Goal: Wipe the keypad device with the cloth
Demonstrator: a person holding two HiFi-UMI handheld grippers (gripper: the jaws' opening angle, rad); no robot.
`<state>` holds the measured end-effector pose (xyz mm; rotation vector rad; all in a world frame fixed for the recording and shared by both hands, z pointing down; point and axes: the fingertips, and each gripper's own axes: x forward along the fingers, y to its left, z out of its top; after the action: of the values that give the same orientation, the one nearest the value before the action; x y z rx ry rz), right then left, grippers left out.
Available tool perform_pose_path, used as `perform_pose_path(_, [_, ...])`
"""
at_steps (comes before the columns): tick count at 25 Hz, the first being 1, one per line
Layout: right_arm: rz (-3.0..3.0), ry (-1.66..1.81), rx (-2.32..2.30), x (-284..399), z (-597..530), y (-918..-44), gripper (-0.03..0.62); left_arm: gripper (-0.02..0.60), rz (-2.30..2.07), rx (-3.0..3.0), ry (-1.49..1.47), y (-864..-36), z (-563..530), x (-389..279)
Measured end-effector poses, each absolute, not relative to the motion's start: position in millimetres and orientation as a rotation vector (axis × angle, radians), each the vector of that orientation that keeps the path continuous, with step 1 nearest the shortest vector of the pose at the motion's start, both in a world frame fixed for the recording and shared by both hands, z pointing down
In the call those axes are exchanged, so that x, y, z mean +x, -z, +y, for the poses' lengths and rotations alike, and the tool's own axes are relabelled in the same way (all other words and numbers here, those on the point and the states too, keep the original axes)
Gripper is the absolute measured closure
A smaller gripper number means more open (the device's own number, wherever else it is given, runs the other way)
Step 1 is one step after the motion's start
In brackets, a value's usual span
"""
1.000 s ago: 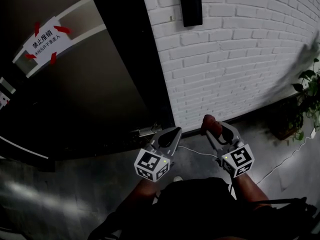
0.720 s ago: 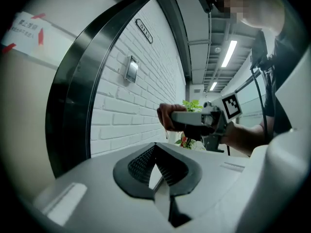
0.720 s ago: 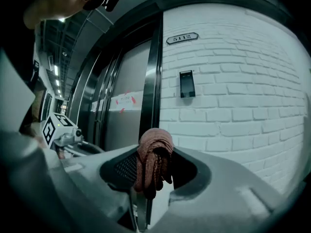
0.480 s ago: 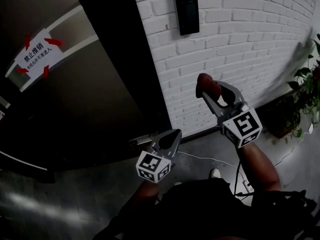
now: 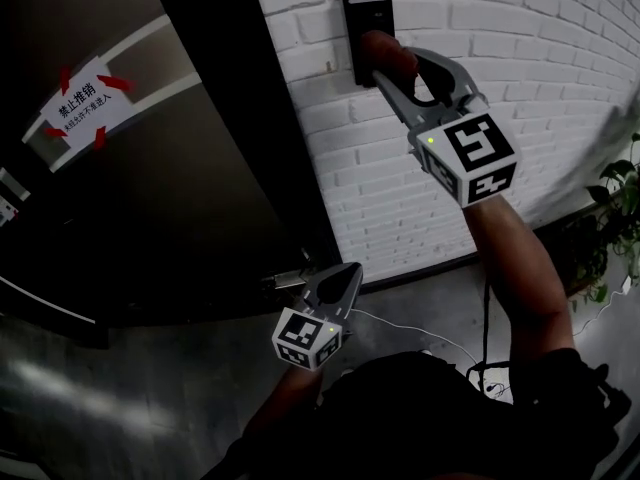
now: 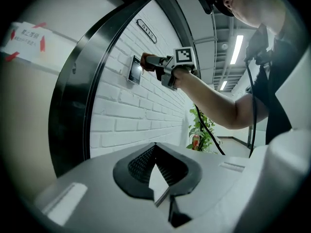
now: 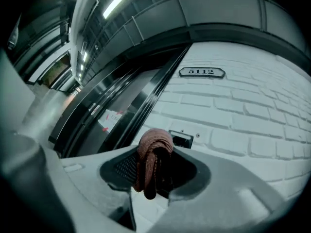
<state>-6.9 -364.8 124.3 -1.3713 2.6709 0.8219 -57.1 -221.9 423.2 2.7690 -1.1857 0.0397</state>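
Observation:
The black keypad device (image 5: 362, 16) hangs on the white brick wall (image 5: 520, 78). My right gripper (image 5: 388, 58) is raised to it, shut on a bunched reddish-brown cloth (image 5: 385, 52) that lies over the device's lower right part. In the right gripper view the cloth (image 7: 153, 159) sticks out between the jaws, with the device (image 7: 183, 140) just behind it. The left gripper view has the device (image 6: 134, 70) and the cloth (image 6: 148, 61) at its face. My left gripper (image 5: 341, 280) hangs low near the floor, jaws together, holding nothing.
A dark door (image 5: 150, 168) with a white notice and red arrows (image 5: 84, 96) stands left of the wall. A room number plate (image 7: 202, 72) sits above the device. A potted plant (image 5: 612, 208) is at the right, and cables (image 5: 400, 323) lie on the grey floor.
My right gripper has risen from near the floor up the wall with the cloth and now reaches the keypad device. The left gripper has stayed low.

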Motion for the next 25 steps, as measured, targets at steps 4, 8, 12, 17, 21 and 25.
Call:
perform_pose_path(4, [2.655,-0.853,-1.375,-17.6,-388.6,-99.1,0.451,0.565,-1.23,2.738,-0.045,-424.3,-222.7,-60.6])
perform_pose_path(8, [2.657,-0.859,-1.367,-30.3,-402.4,-88.9,0.451,0.565,-1.255,2.719,-0.045,-425.5,-222.6,-65.7])
perform_pose_path(12, [2.664,-0.87,-1.378,-39.9,-411.3,-89.2,0.451,0.566,-1.279,2.71,-0.059,-428.4,-222.8,-73.6])
perform_pose_path(17, [2.667,-0.902,-1.412,-41.4,-418.6,-91.9,0.453,0.565,-1.291,2.705,-0.061,-428.7,-223.8,-79.2])
perform_pose_path(21, [2.661,-0.907,-1.438,-39.0,-419.7,-89.3,0.453,0.565,-1.286,2.705,-0.053,-426.3,-224.6,-81.5])
perform_pose_path(25, [2.645,-0.91,-1.476,-29.4,-422.1,-87.8,0.453,0.565,-1.283,2.709,-0.053,-426.8,-224.7,-81.1])
